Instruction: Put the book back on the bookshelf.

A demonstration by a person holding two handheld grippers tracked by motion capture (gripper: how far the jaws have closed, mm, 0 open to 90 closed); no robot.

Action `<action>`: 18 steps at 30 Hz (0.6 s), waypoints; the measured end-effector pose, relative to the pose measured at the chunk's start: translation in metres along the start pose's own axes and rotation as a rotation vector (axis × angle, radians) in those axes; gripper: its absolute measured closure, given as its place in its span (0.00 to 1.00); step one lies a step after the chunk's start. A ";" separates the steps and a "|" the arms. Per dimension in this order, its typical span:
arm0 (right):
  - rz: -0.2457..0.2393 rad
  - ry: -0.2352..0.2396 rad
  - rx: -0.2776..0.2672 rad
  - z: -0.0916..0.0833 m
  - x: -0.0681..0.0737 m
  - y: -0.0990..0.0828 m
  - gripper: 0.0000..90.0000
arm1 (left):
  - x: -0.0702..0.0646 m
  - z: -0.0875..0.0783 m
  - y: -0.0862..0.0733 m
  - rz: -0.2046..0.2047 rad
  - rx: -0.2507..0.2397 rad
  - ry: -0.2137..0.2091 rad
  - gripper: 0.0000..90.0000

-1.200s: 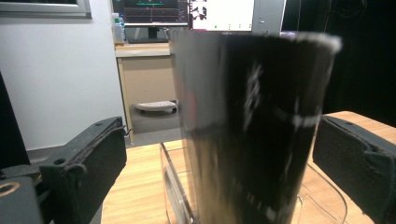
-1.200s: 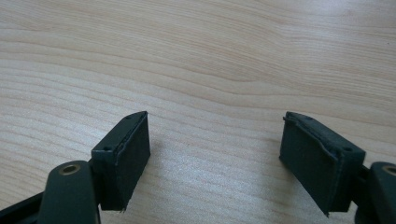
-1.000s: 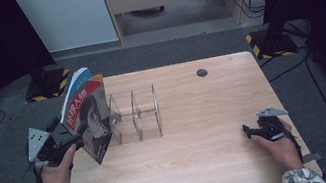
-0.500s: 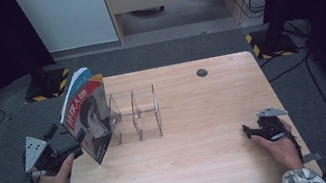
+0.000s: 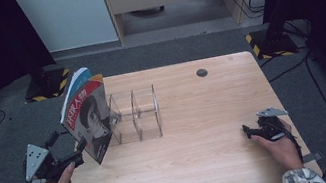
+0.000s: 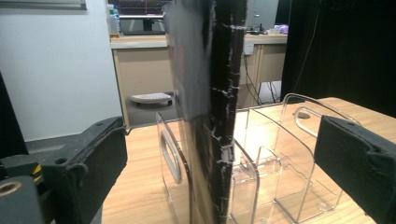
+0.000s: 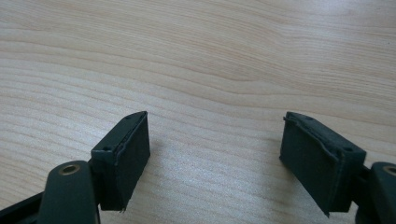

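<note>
The book (image 5: 87,116) is standing tilted at the left end of the clear rack (image 5: 135,114) on the desk (image 5: 203,155). The left gripper (image 5: 79,152), released, is flanking its spine; the right gripper (image 5: 249,129) is lying released. Next: regripping and righting the book into 1 slot.

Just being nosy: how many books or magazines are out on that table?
2, as far as I can tell: a red-covered one leaning against the clear rack at its left end, and a blue-edged one pressed right behind it. More could be hidden between them.
</note>
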State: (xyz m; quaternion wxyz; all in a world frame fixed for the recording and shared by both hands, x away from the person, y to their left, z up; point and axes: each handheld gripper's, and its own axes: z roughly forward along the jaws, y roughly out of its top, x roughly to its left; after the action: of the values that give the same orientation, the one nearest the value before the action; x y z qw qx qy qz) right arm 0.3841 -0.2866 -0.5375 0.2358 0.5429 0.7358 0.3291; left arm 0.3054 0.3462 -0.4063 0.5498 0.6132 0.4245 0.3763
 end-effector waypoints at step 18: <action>-0.001 0.000 0.000 0.000 0.000 0.000 0.27 | -0.015 -0.014 -0.013 0.025 0.057 -0.047 0.04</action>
State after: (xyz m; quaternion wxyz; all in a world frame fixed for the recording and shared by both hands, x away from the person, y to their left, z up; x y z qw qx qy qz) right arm 0.3841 -0.2867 -0.5375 0.2358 0.5425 0.7360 0.3293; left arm 0.2852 0.3377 -0.4171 0.5371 0.6427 0.4141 0.3563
